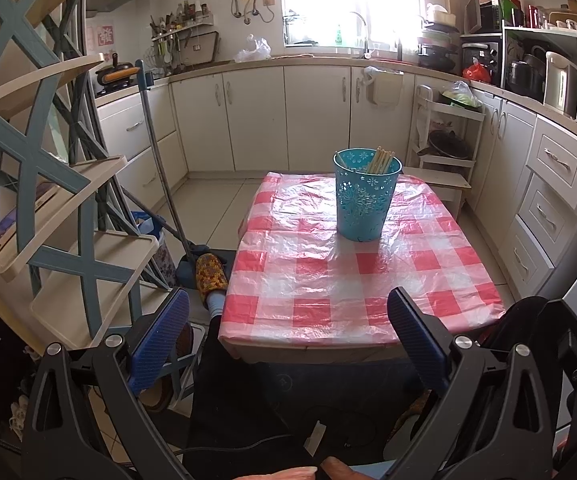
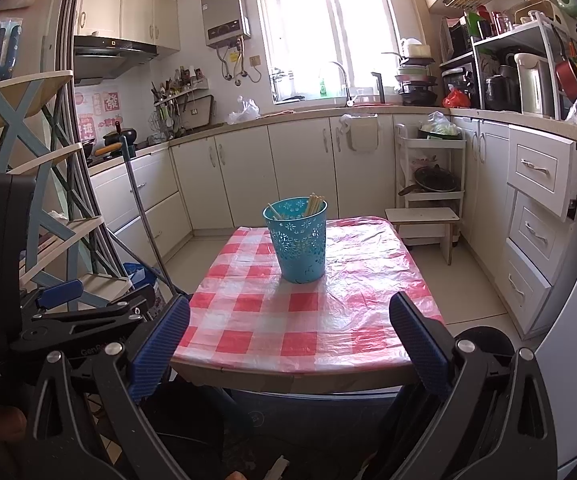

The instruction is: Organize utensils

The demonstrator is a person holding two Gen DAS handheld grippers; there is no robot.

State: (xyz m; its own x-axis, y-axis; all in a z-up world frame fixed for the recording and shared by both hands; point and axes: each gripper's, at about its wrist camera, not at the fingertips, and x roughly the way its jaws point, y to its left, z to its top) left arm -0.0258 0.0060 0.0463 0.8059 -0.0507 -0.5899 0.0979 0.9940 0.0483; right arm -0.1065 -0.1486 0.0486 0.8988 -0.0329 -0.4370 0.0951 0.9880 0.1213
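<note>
A blue perforated utensil cup (image 1: 365, 196) (image 2: 298, 240) stands upright on the red-and-white checked tablecloth (image 1: 328, 276) (image 2: 288, 320), toward the table's far half. Pale chopsticks (image 1: 382, 159) (image 2: 314, 203) stick out of its right side, and one thin utensil (image 1: 340, 158) leans at its left rim. My left gripper (image 1: 288, 334) is open, held back over the table's near edge with nothing between its blue pads. My right gripper (image 2: 290, 338) is likewise open and empty at the near edge. The left gripper's body (image 2: 60, 312) shows at the left of the right wrist view.
A blue-and-cream shelf rack (image 1: 48, 184) stands left of the table, with a mop handle (image 1: 160, 160) leaning beside it. A small white cart (image 2: 428, 184) and a low stool (image 2: 424, 220) sit past the table's far right corner. A half-open drawer (image 2: 540, 168) juts out on the right.
</note>
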